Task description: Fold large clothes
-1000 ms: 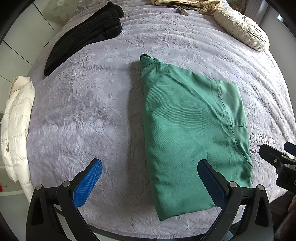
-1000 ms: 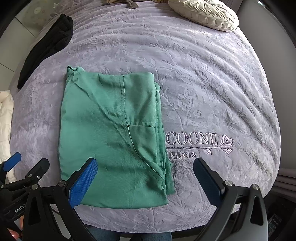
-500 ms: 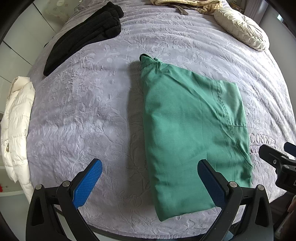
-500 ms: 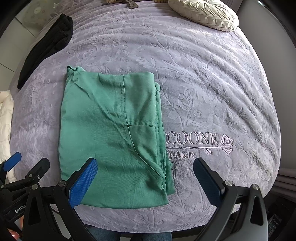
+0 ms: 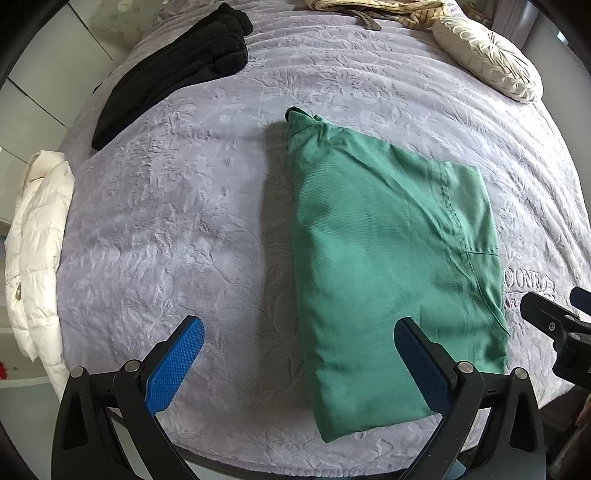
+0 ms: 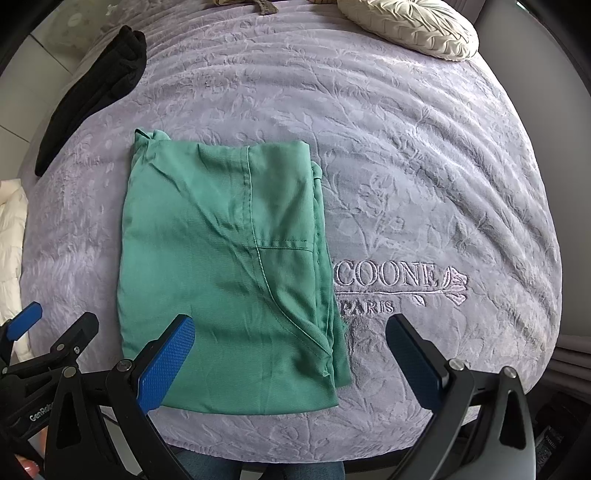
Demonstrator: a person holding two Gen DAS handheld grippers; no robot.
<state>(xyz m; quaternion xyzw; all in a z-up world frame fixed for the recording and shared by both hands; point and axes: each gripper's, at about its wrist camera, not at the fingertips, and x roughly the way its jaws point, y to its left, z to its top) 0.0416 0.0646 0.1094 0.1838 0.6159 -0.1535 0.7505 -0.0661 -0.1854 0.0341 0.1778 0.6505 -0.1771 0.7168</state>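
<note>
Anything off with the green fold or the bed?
Minor only: the green garment lies folded flat, but inner layers stick out past its right edge and a bit pokes out at the far left corner. Both claws are open and empty.

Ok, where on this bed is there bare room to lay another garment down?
Widest bare patch: bedspread between the green garment, black garment and white jacket. Another lies right of the green garment, around the embroidered logo. Crowded near the cushion.
</note>
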